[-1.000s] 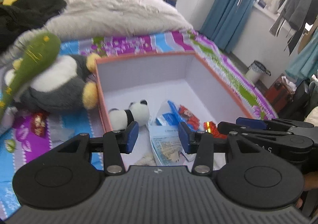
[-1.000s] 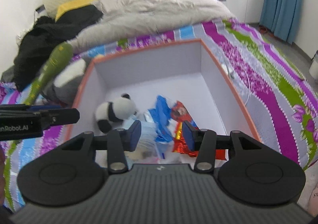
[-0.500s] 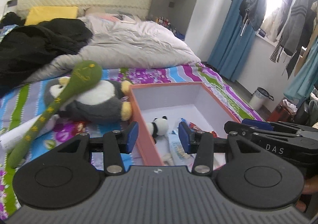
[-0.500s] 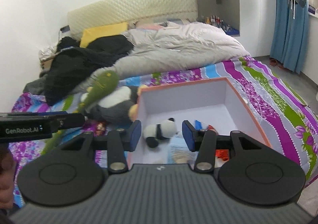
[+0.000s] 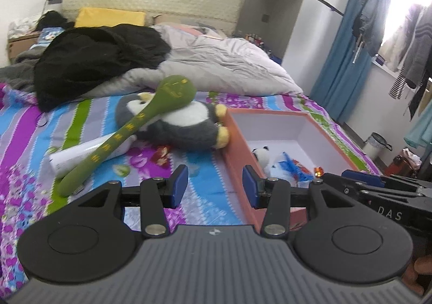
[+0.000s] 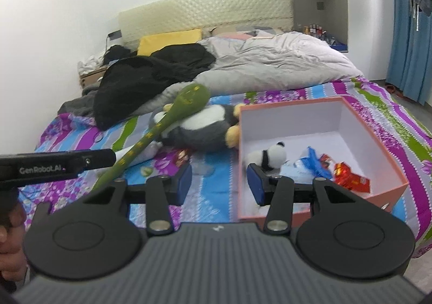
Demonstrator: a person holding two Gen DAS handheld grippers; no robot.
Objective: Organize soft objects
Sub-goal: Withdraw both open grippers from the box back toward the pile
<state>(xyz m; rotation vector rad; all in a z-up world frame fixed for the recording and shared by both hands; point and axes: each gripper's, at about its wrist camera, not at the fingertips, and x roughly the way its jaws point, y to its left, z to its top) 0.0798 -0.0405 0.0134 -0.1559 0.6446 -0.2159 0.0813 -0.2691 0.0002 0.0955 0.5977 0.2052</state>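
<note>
On the striped bed sheet (image 5: 54,125), through my left camera, I see one big grey and white penguin plush (image 5: 178,125) lying just beside the left wall of the orange box (image 5: 237,142). One long green soft stick (image 5: 127,131) leans across the penguin, and one white roll (image 5: 81,152) lies under the stick. One small panda plush (image 5: 260,156) sits inside the box near its left wall, next to some shiny snack packets (image 5: 294,169). My left gripper (image 5: 212,185) has its two blue pads wide apart and nothing between them. It hangs over the sheet by the box's near left corner.

From my right camera, I see the same things: one penguin plush (image 6: 199,128), one green stick (image 6: 167,125), one panda (image 6: 270,156) and one orange box (image 6: 378,142). I count about four packets (image 6: 332,169), blue ones and red ones, though I can't be sure. My right gripper (image 6: 218,182) is also spread wide and holds nothing. It hangs above the near left edge of the box.

I think I am between pickups, with the panda already put away. The penguin and the green stick are not in the box yet. Next I should reach for the green stick, because it lies on top. It is soft and long, so I think it may flop if I pinch it at one end.
</note>
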